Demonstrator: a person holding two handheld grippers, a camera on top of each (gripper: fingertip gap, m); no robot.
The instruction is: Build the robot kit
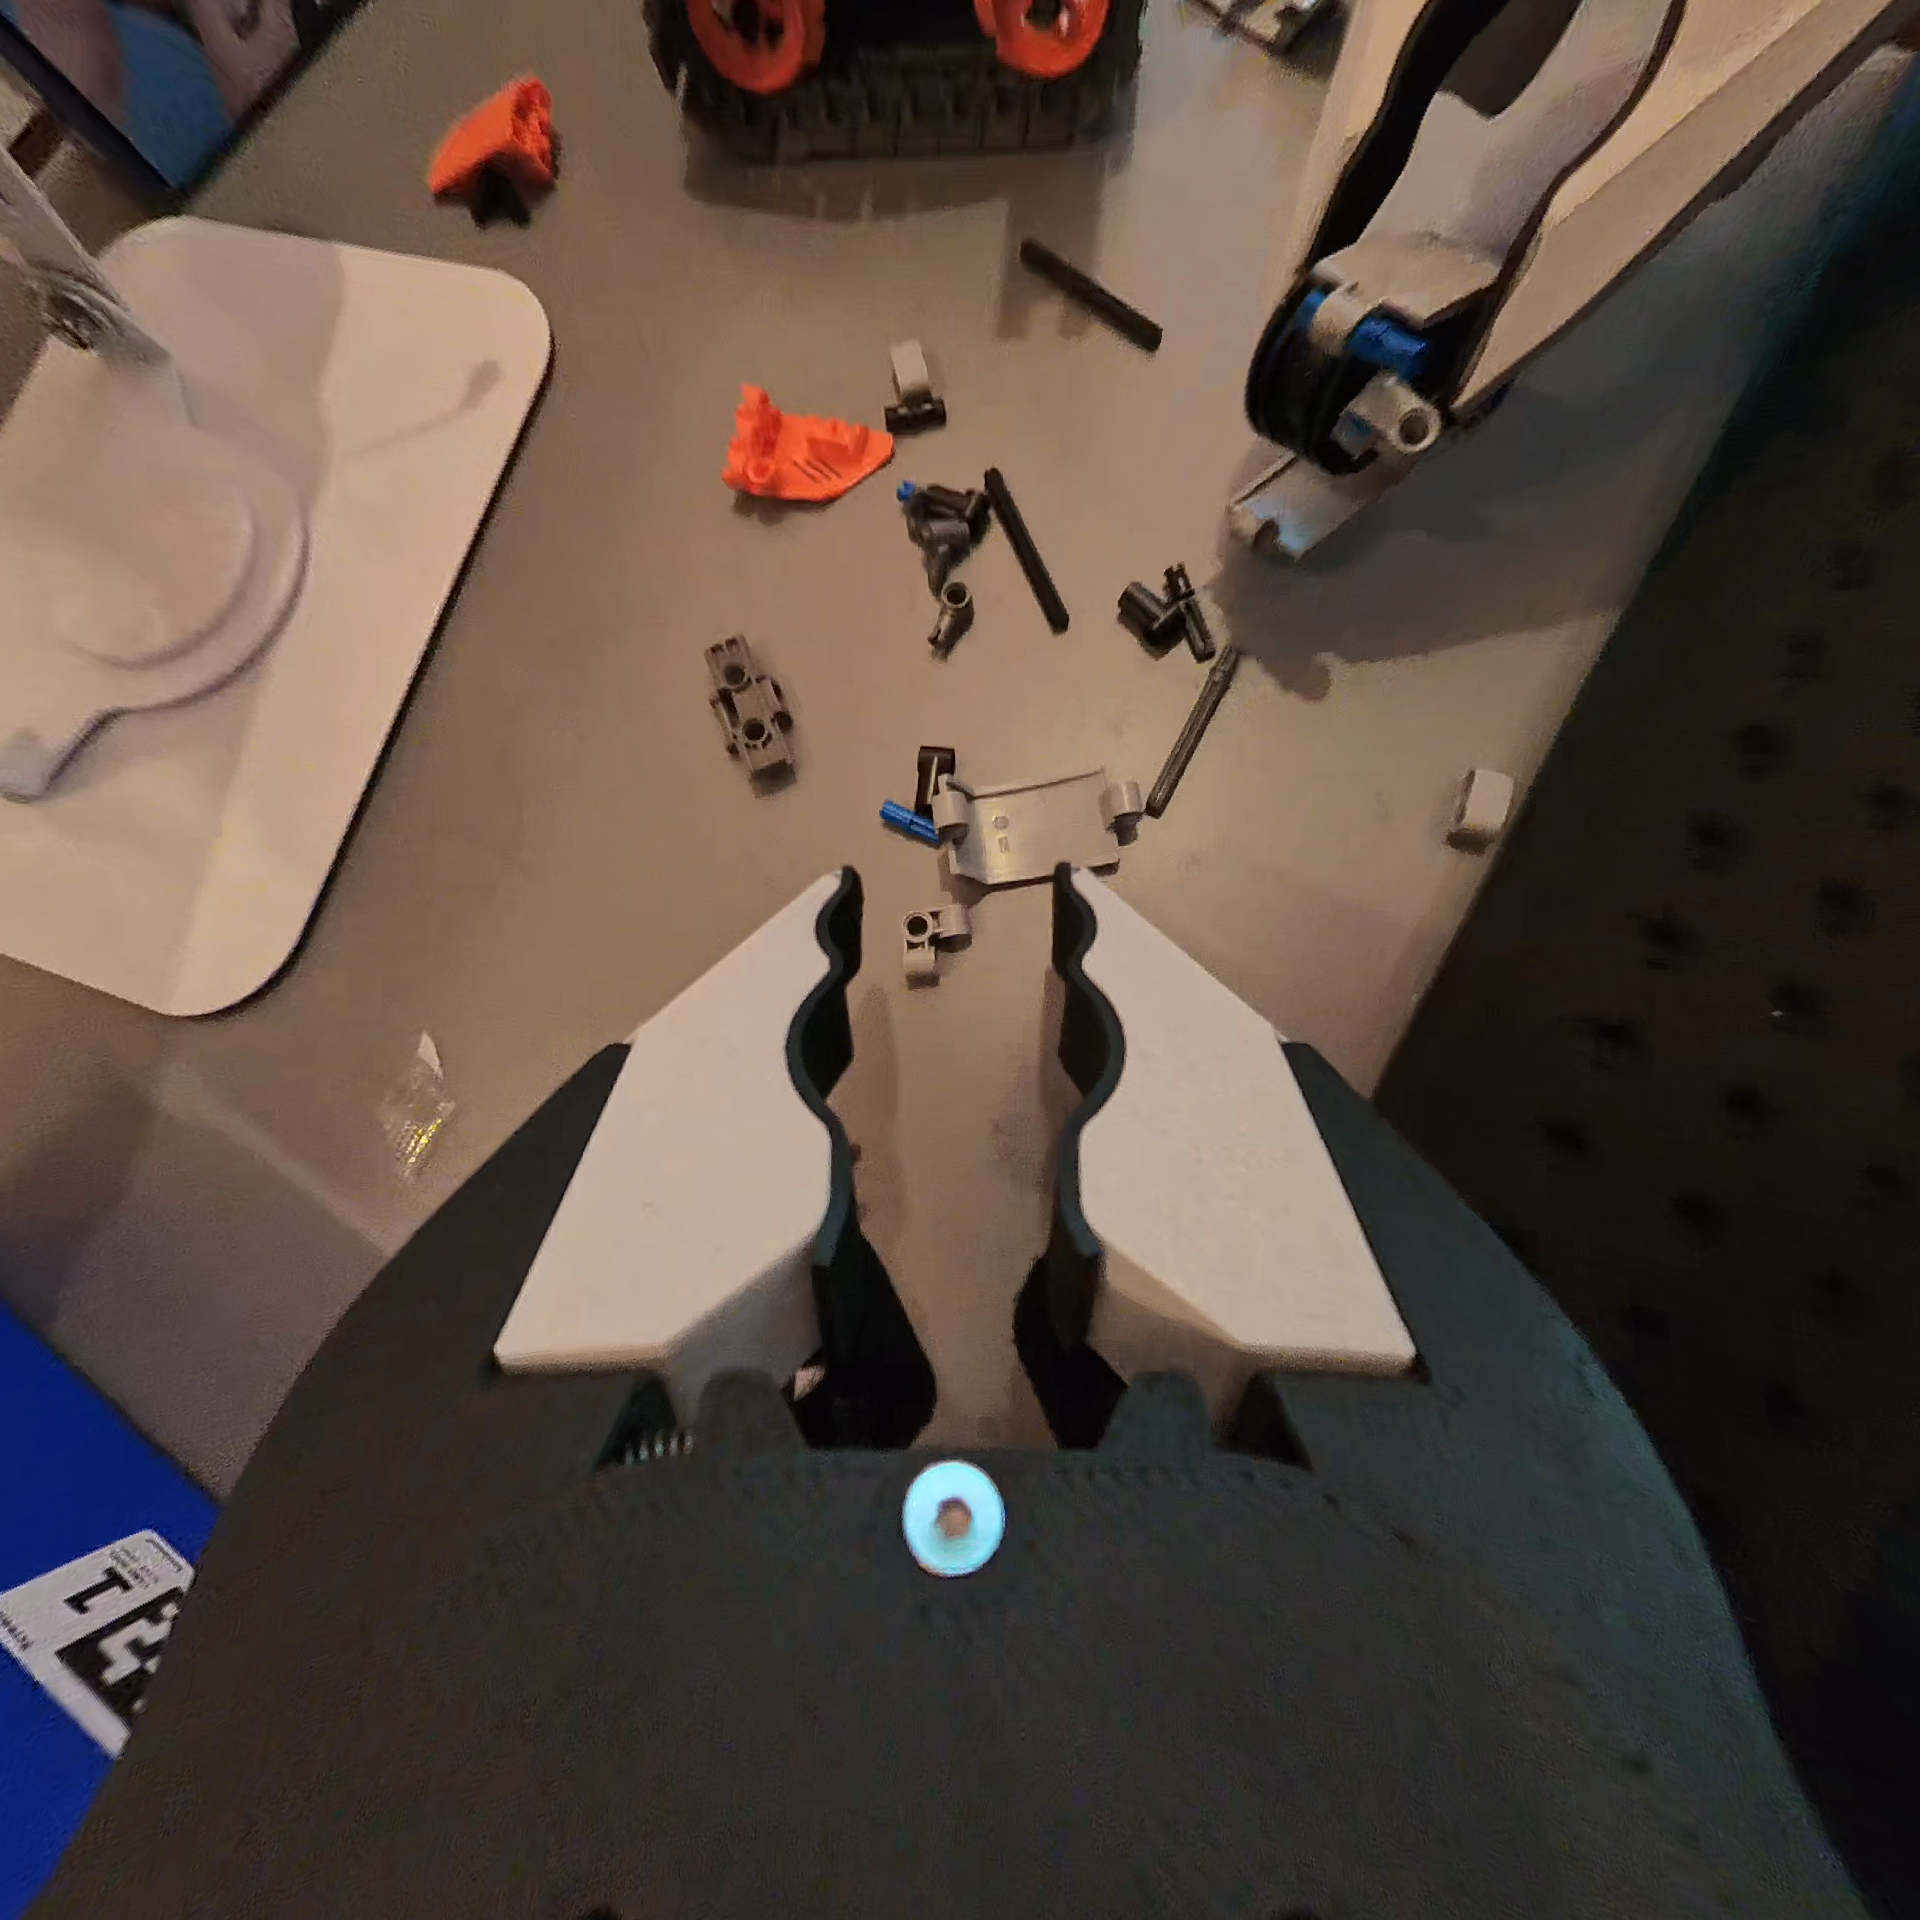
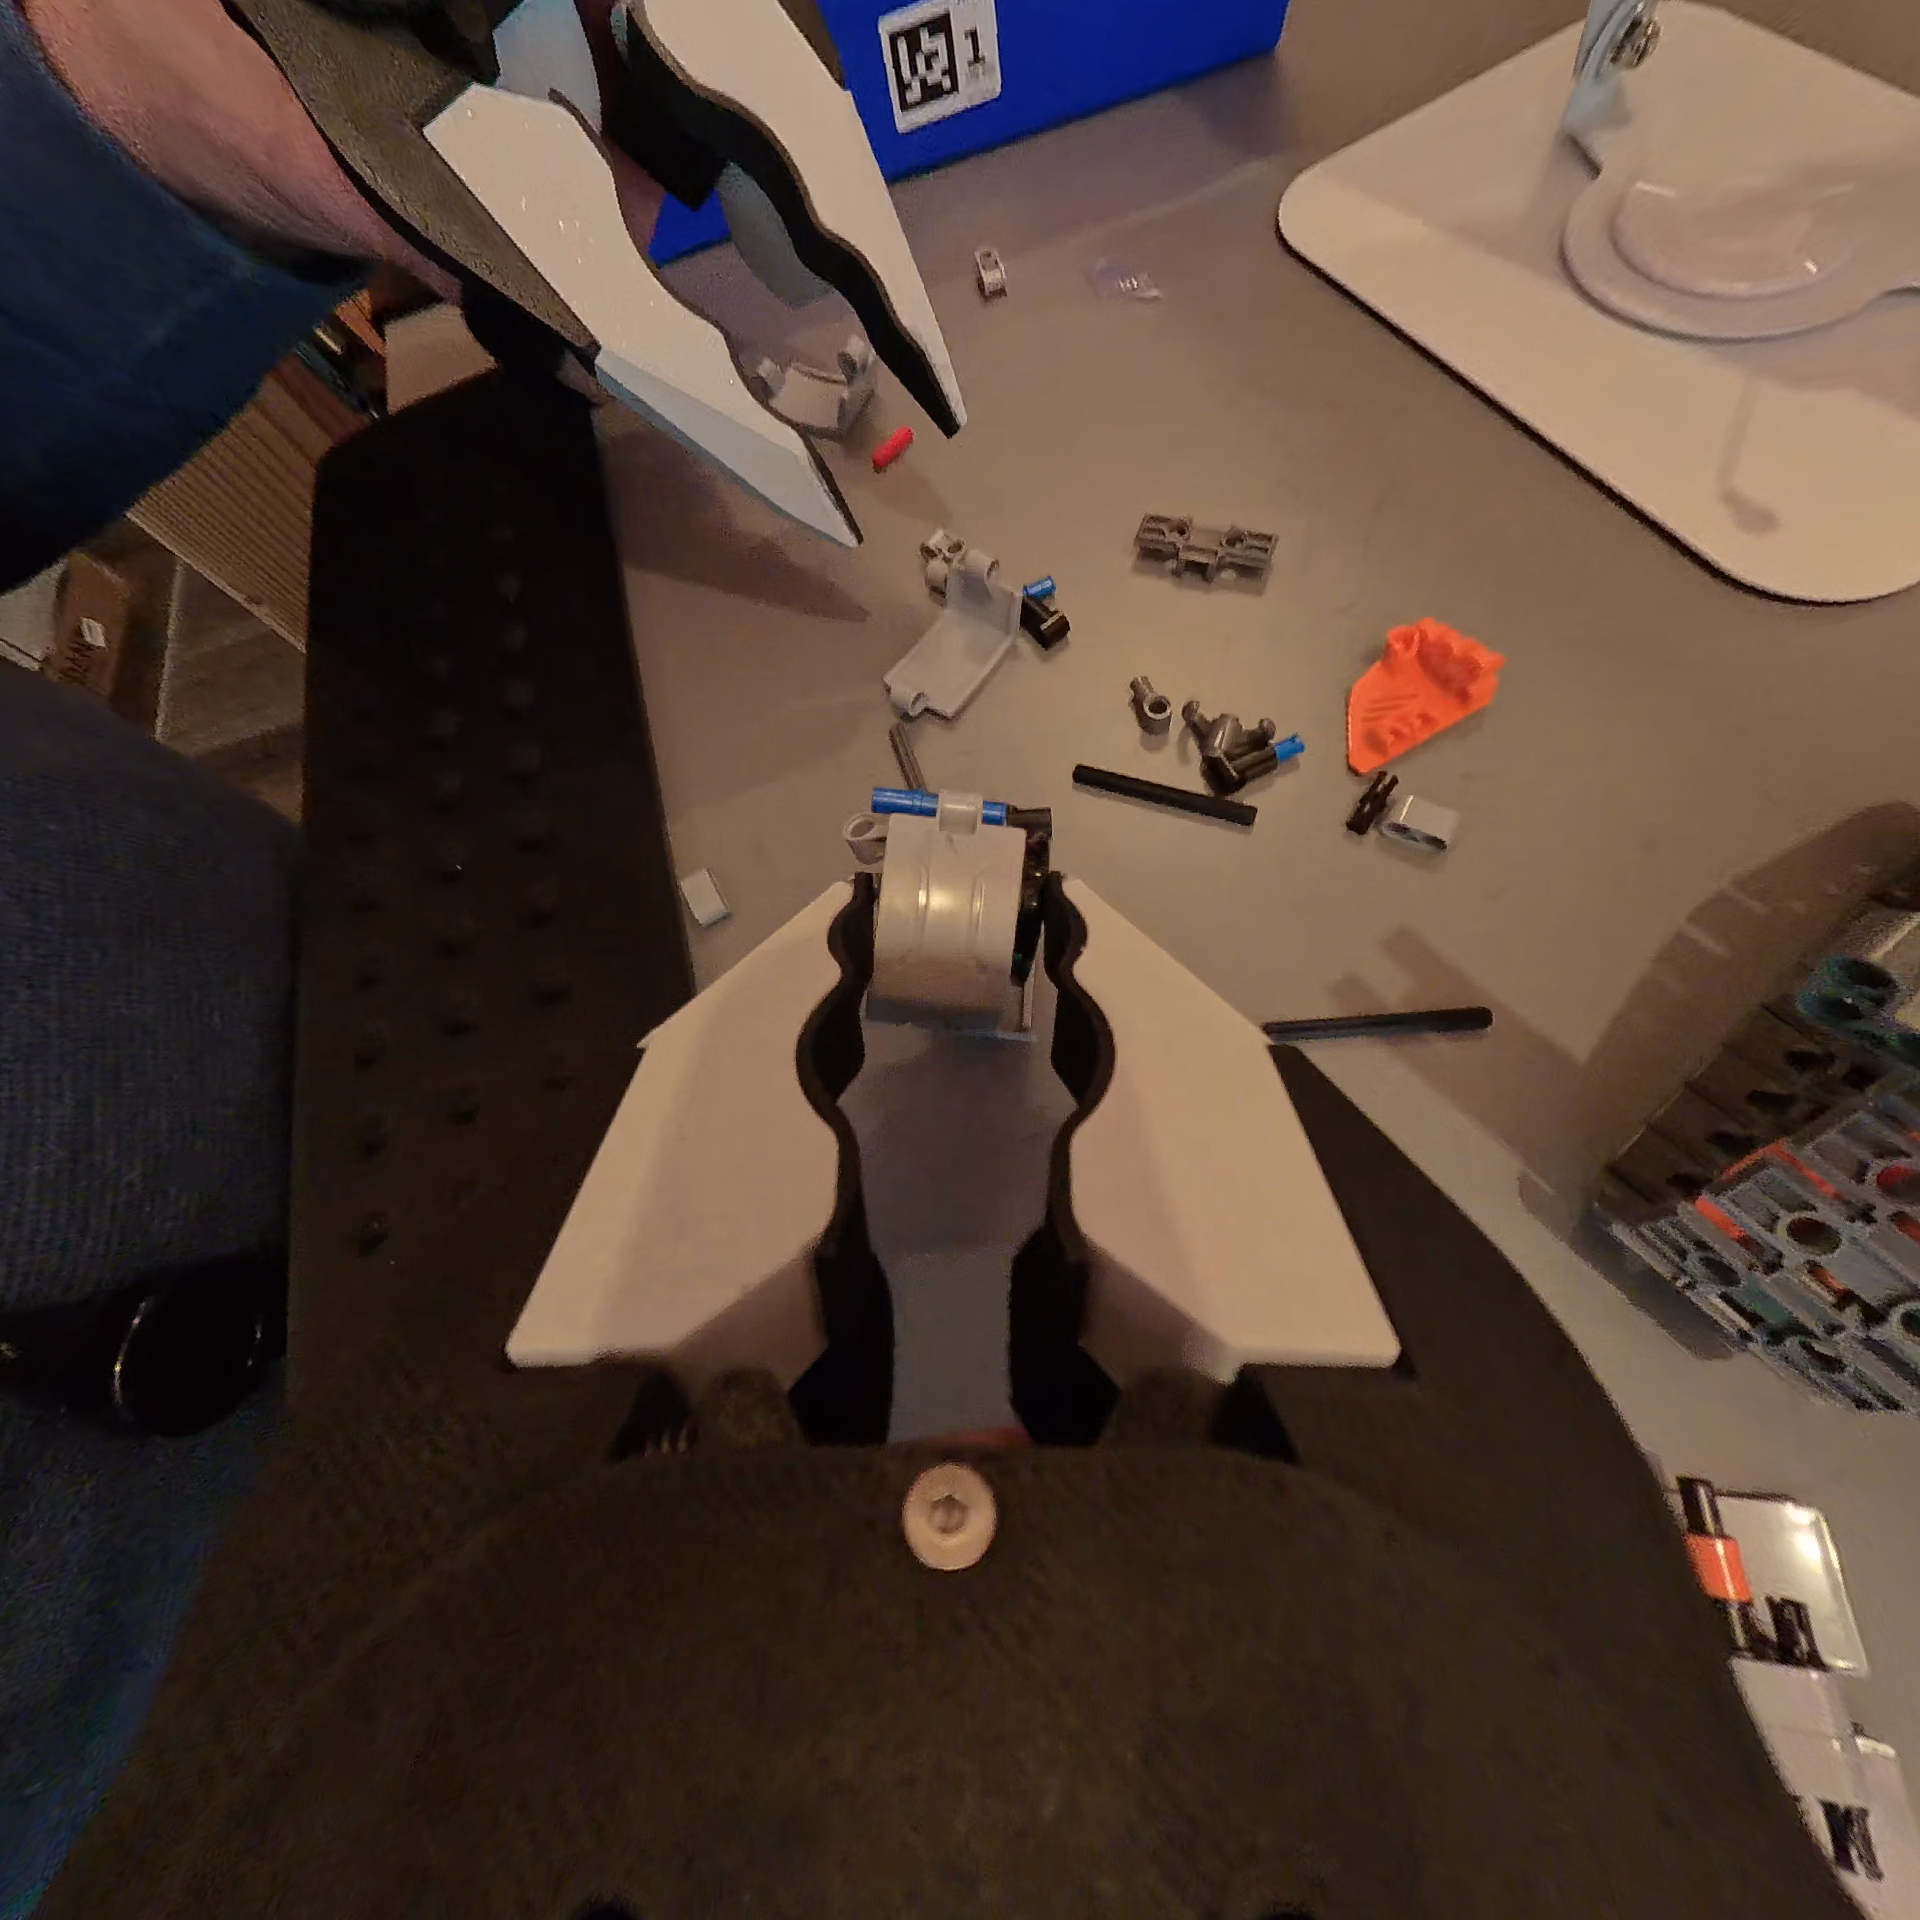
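My left gripper (image 1: 956, 883) is open and empty, low over the grey table. A small grey connector (image 1: 930, 938) lies between its fingertips, and a flat grey panel (image 1: 1029, 826) with a blue pin lies just beyond them. My right gripper (image 2: 956, 883) is shut on a curved grey panel assembly (image 2: 940, 935) with a blue pin across its top and black parts at its side. In the left wrist view this assembly (image 1: 1340, 384) hangs above the table at the upper right. In the right wrist view the left gripper (image 2: 902, 480) shows at the upper left, held by a hand.
Loose parts lie on the table: an orange panel (image 1: 805, 452), black axles (image 1: 1027, 549), a dark grey block (image 1: 750, 707). A white stand base (image 1: 260, 582) is left, a tracked model with orange wheels (image 1: 894, 83) is beyond, a blue box (image 1: 62, 1558) is near left, and a black perforated strip (image 1: 1714, 935) is right. Spacing between my two grippers at the tips: around 12 cm. The dark grey block (image 1: 750, 707) lies some 7 cm from my left tips, 12 cm from my right tips. Look for it in the right wrist view (image 2: 1201, 537) too.
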